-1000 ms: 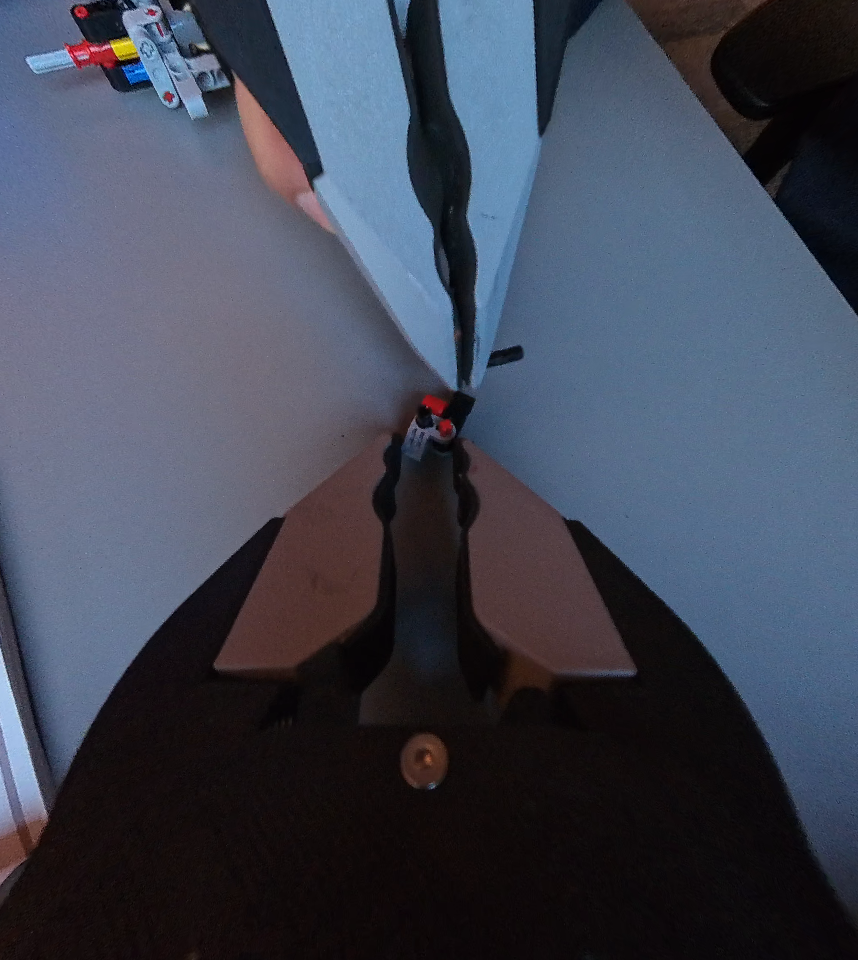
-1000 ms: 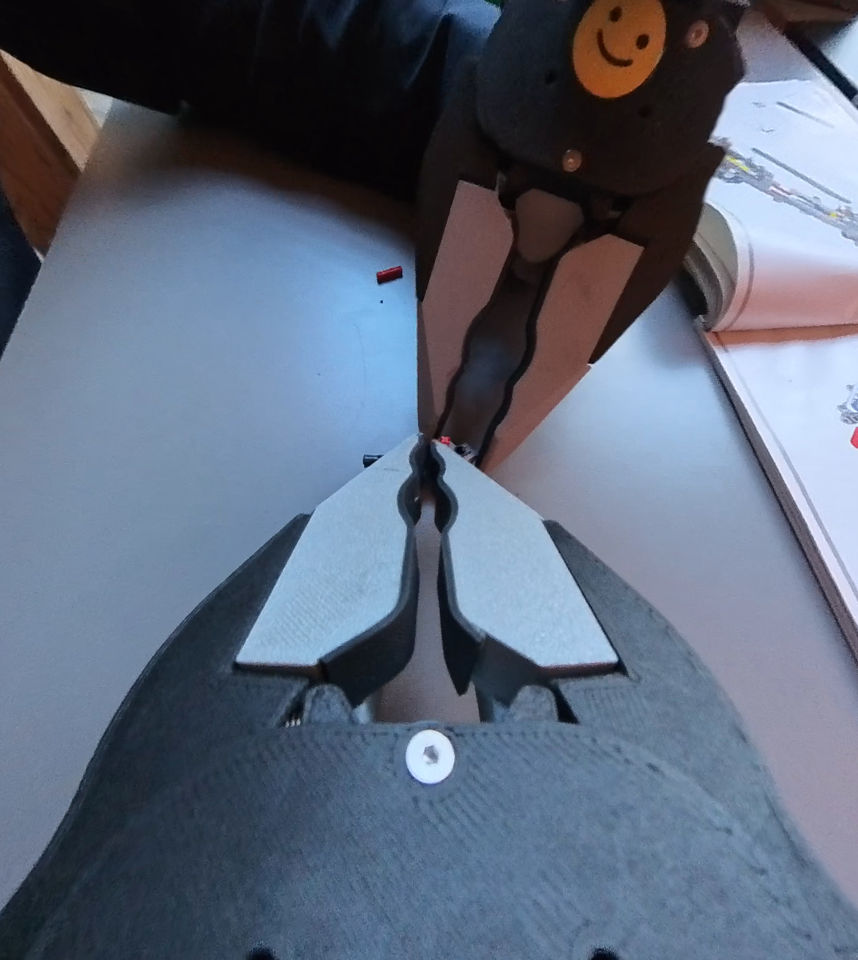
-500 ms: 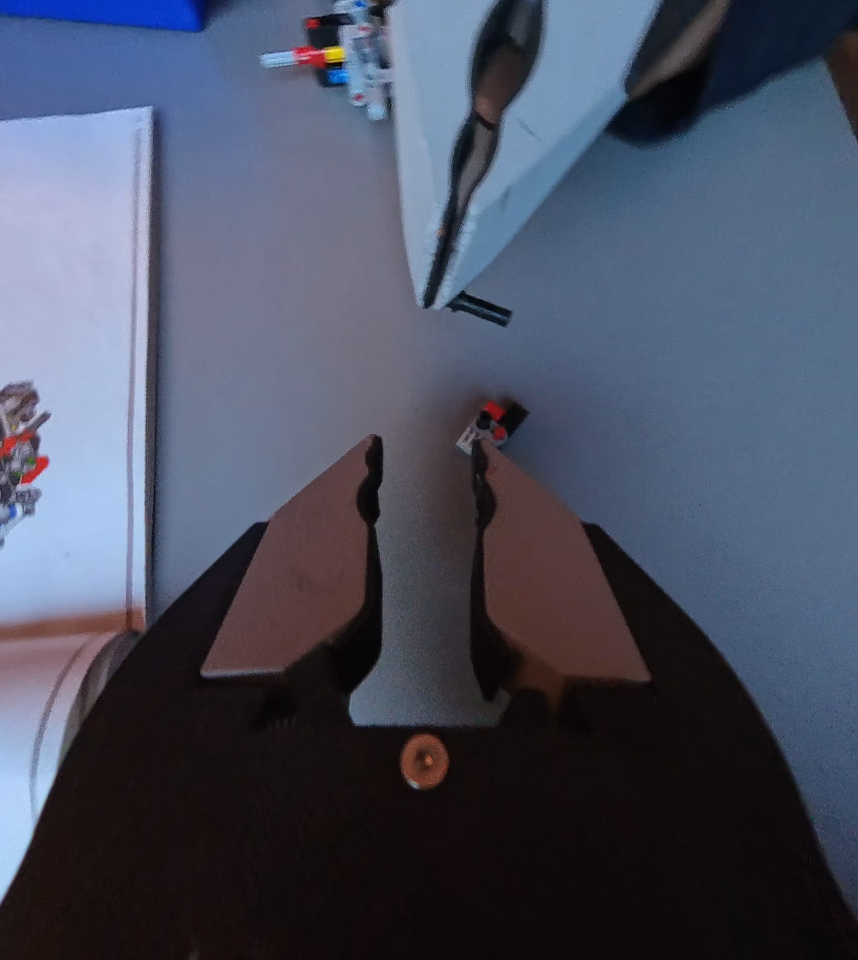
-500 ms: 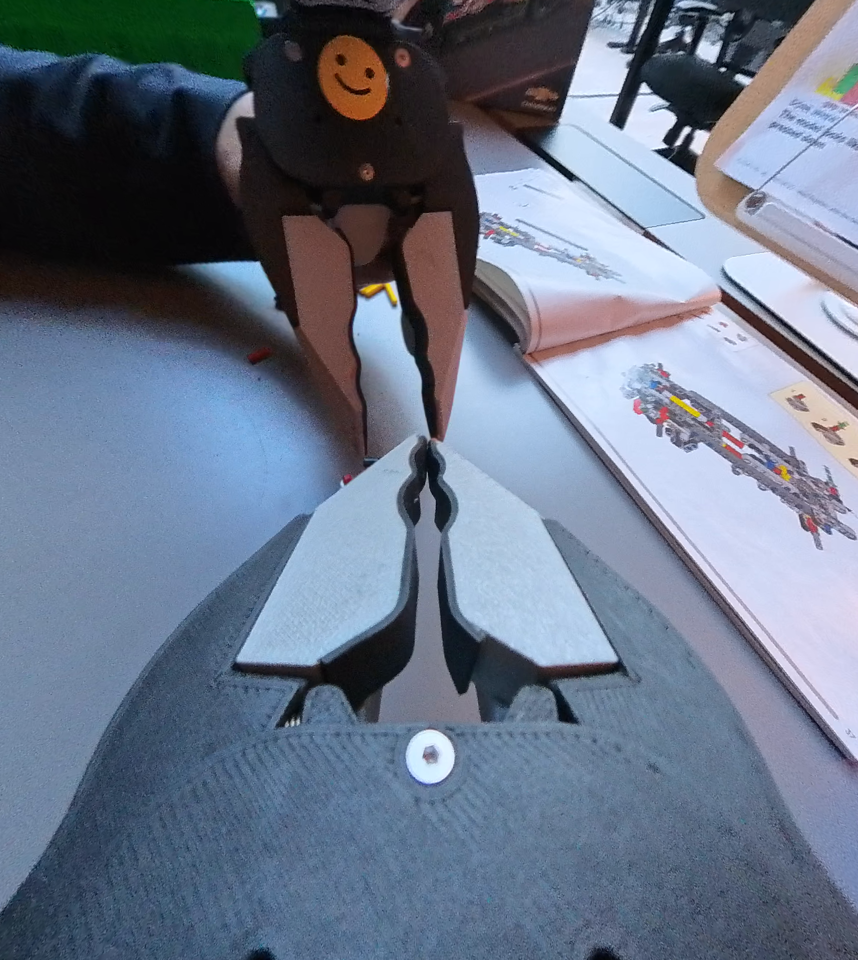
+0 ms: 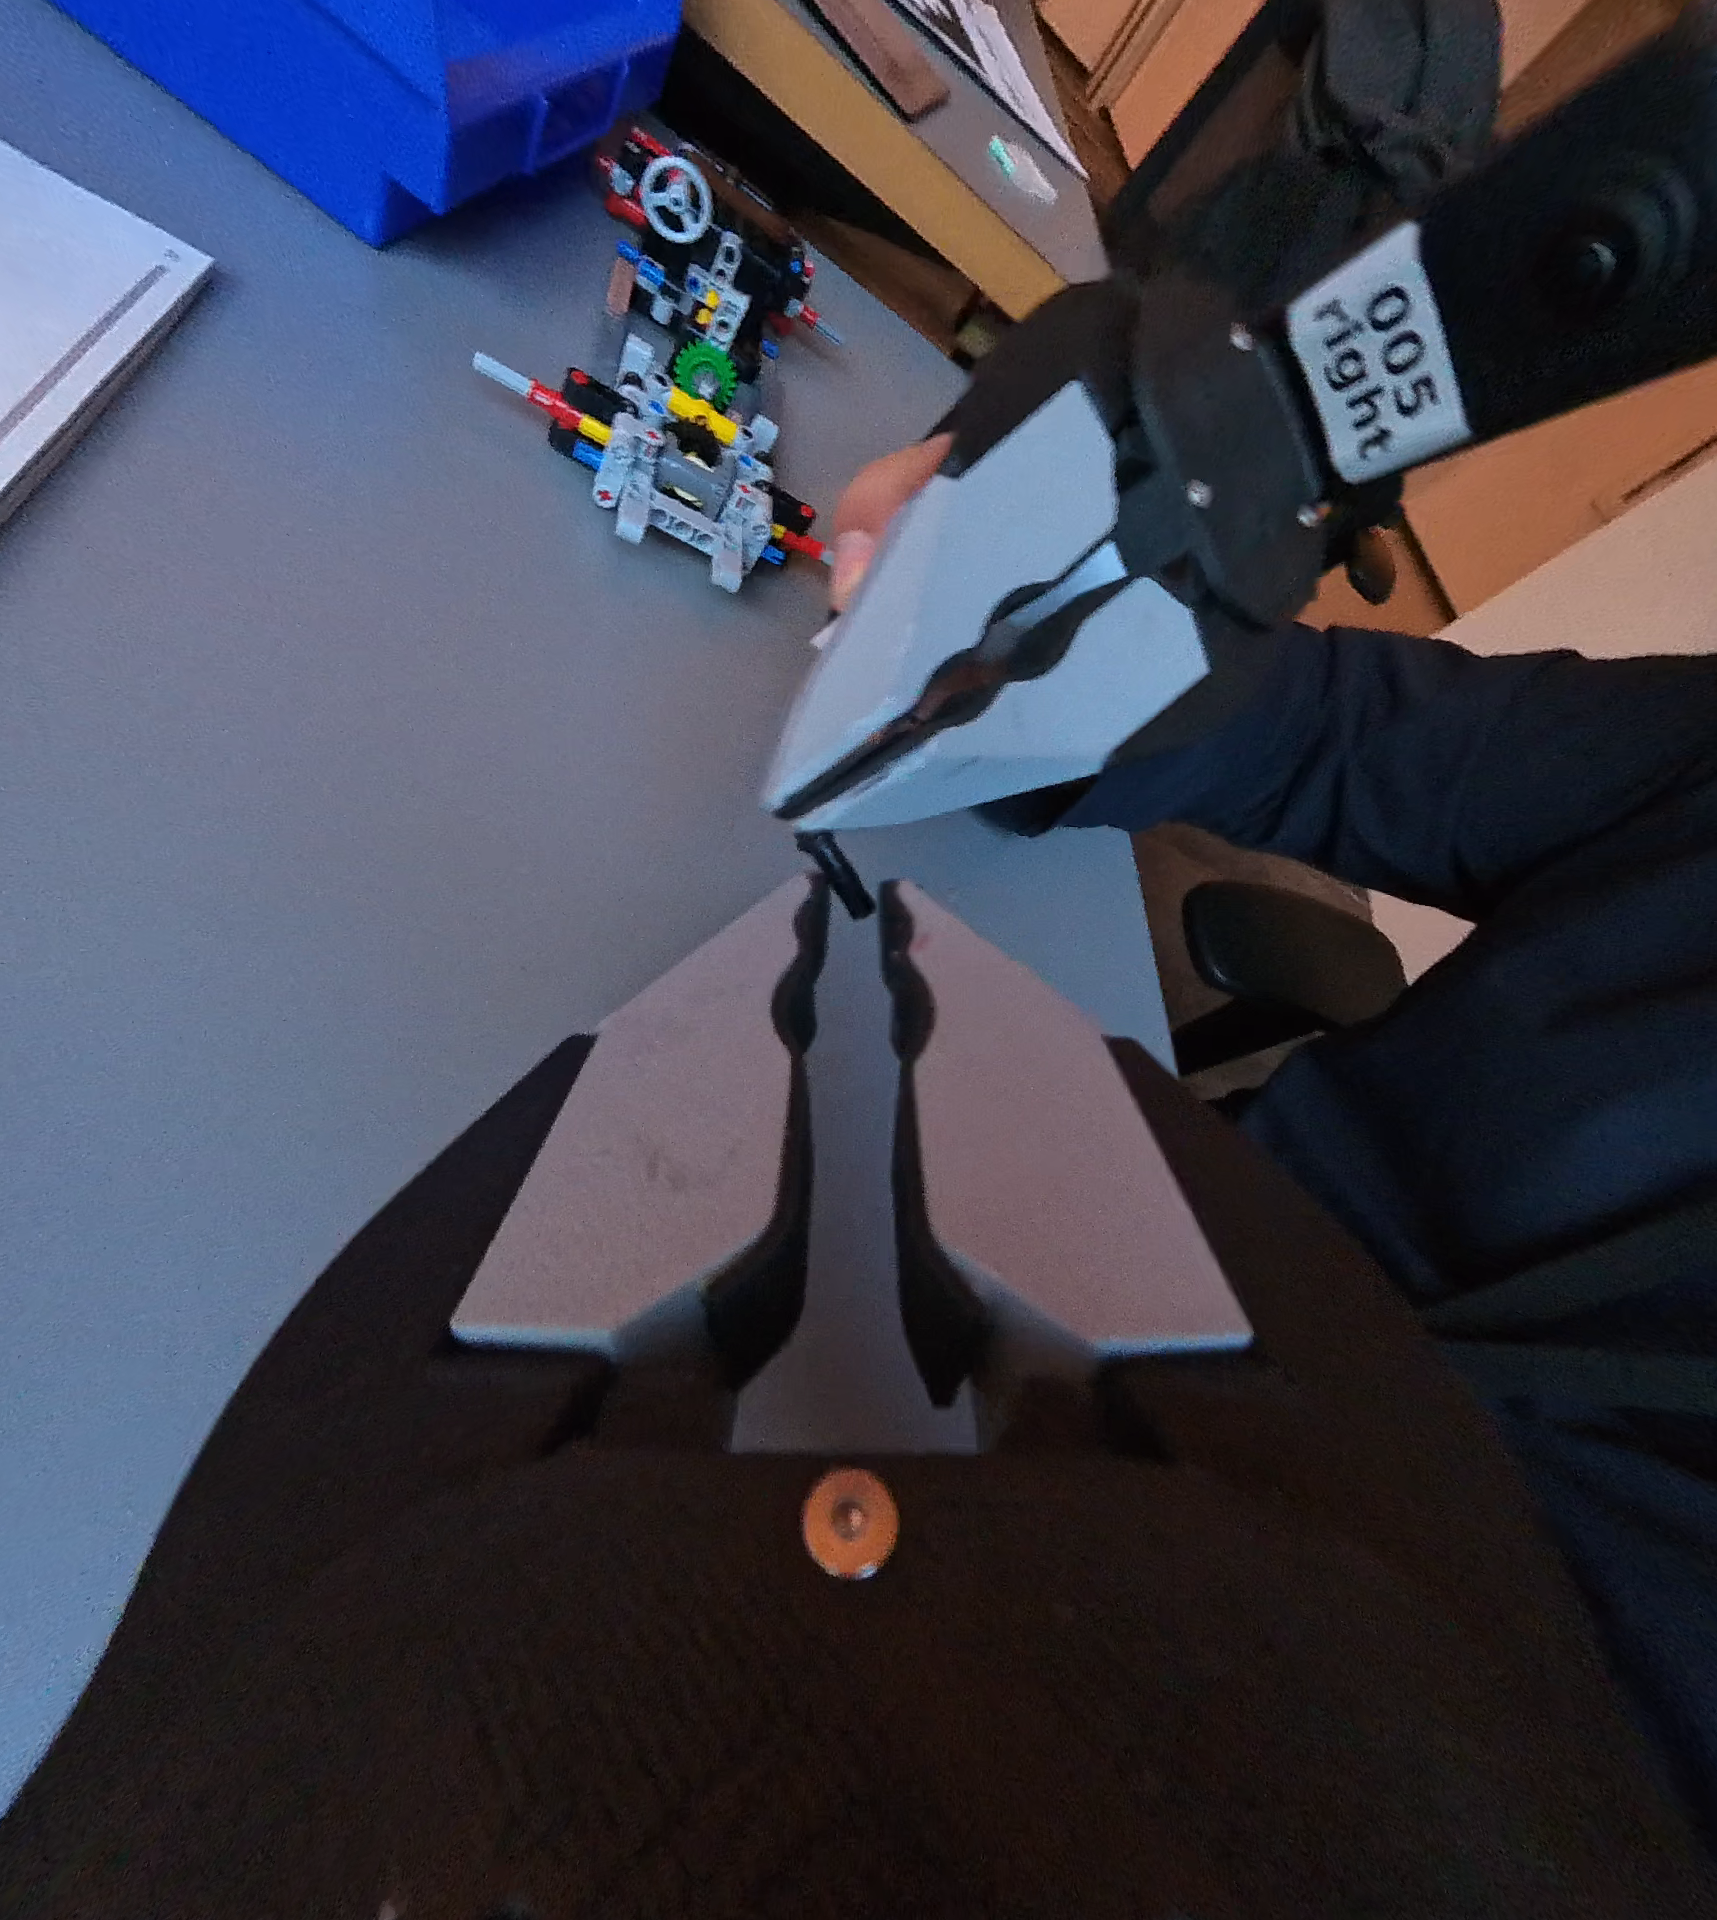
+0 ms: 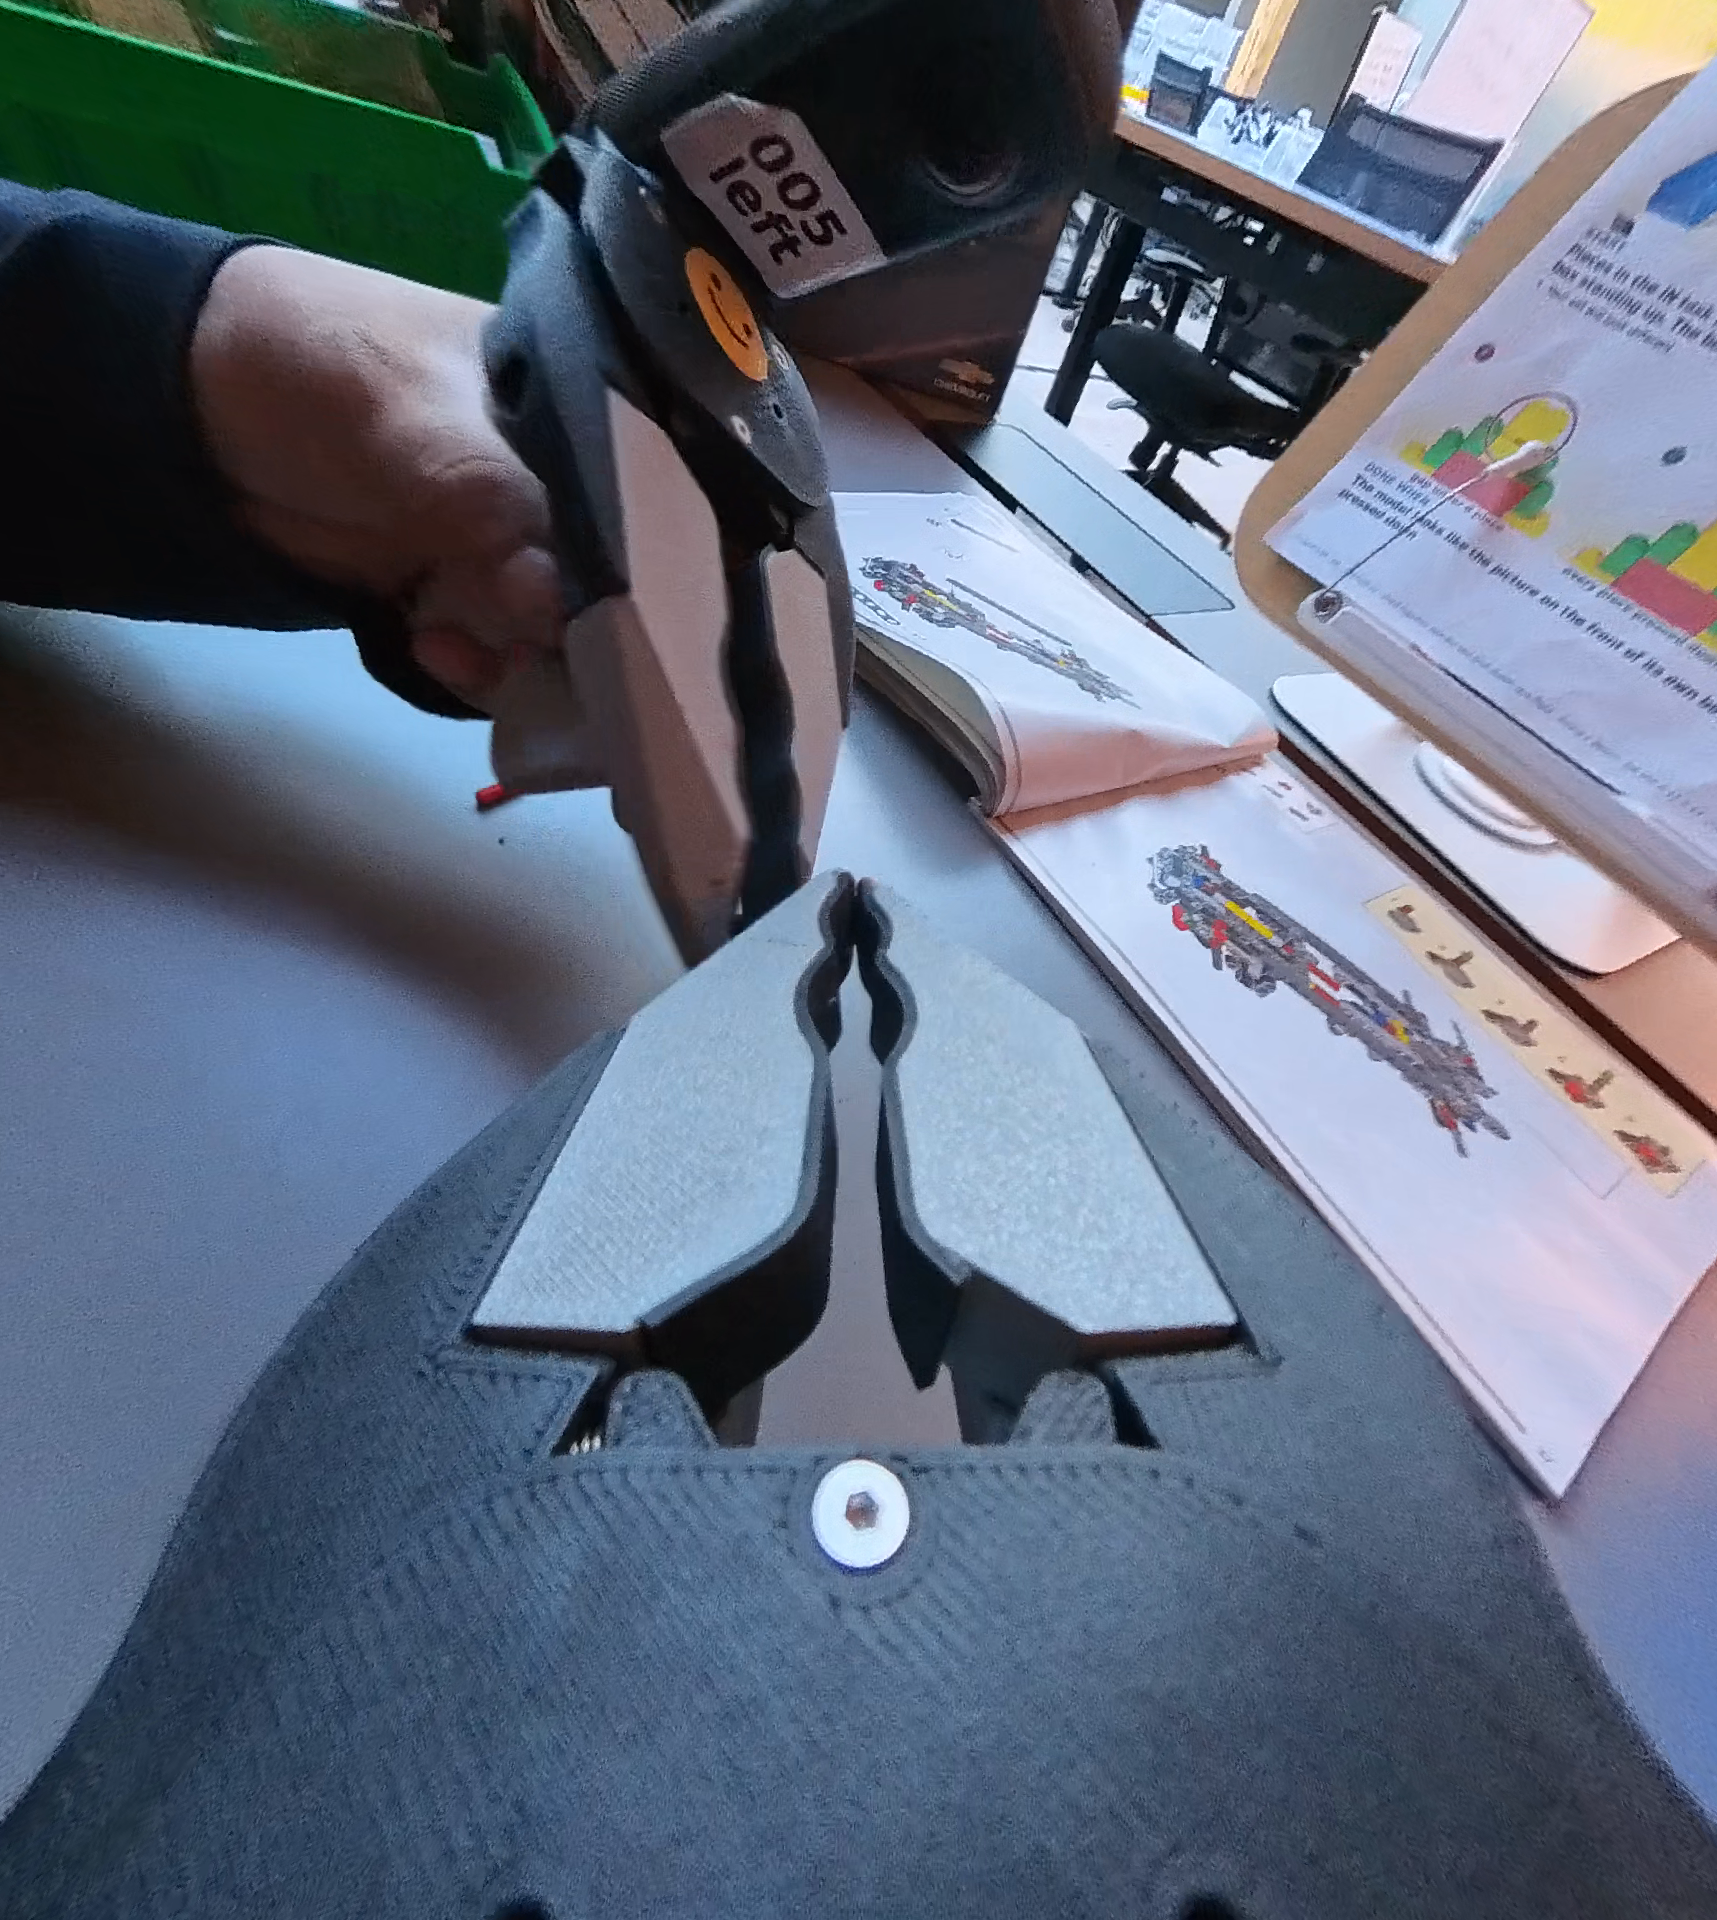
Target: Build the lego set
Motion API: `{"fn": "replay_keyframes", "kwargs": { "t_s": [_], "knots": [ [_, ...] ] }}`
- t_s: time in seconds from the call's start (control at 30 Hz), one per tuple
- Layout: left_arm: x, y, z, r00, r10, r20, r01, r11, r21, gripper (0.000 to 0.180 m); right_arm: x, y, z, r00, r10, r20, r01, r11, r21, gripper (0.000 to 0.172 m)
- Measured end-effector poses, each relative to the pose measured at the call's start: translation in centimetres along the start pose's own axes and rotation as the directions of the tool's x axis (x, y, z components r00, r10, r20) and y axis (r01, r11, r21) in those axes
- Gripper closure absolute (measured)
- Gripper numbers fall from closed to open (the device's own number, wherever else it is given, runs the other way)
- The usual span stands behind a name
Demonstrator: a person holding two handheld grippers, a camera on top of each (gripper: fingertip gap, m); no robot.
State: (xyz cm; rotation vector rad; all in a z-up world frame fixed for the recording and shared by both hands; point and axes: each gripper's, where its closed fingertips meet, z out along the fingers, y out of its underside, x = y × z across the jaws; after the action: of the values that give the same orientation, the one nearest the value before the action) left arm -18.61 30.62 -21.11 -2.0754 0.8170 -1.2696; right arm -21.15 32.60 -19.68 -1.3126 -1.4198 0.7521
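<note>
Above the grey table top [image 5: 314,831], near its edge, the two tools met tip to tip. The right gripper [image 5: 781,810], with its pale grey fingers clenched together, pinched one end of a short black plastic pin [image 5: 836,878]. The pin jutted from those tips and slanted down towards the left gripper [image 5: 846,894]. Its long axis ran roughly along the left fingers, leaning a little across them. The pin's free end lay between the brownish left fingertips [image 5: 911,935], close to one of them and clear of the other, so that tool was slightly released and gripped nothing. From its own camera the right gripper's tips hid the pin. A multicoloured brick-built chassis [image 5: 688,436] stood well apart beside a blue plastic bin [image 5: 397,94], and an open instruction booklet [image 6: 1353,1039] lay on the left gripper's side.
</note>
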Motion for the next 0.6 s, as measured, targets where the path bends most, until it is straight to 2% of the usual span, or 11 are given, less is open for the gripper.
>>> {"fn": "replay_keyframes", "kwargs": {
  "t_s": [0.17, 0.27, 0.33, 0.47, 0.6],
  "knots": [
    [-1.0, 0.2, 0.2, 0.998, 0.013, 0.060, -0.014, 1.000, 0.001, 0.177, 0.2, 0.3, 0.1, 1.000, -0.005, -0.017, 0.005, 1.000, -0.014, 0.172],
    [-2.3, 0.4, 0.1, 0.973, 0.137, 0.187, -0.135, 0.991, -0.026, 0.179, 0.4, 0.6, 0.2, 0.999, 0.051, 0.015, -0.051, 0.999, -0.016, 0.172],
    [-3.0, 0.4, -0.1, 0.927, 0.253, 0.277, -0.247, 0.967, -0.059, 0.179, 0.6, 1.0, 0.4, 0.988, 0.141, 0.057, -0.140, 0.990, -0.021, 0.172],
    [-4.0, 0.4, -0.5, 0.792, 0.443, 0.420, -0.424, 0.894, -0.146, 0.178, 0.9, 0.9, -0.2, 0.901, 0.373, 0.222, -0.380, 0.925, -0.011, 0.170],
    [-3.3, -0.1, -0.5, 0.747, 0.510, 0.425, -0.498, 0.854, -0.149, 0.178, 0.0, 1.3, -0.3, 0.776, 0.508, 0.374, -0.513, 0.853, -0.094, 0.161]
  ]
}}
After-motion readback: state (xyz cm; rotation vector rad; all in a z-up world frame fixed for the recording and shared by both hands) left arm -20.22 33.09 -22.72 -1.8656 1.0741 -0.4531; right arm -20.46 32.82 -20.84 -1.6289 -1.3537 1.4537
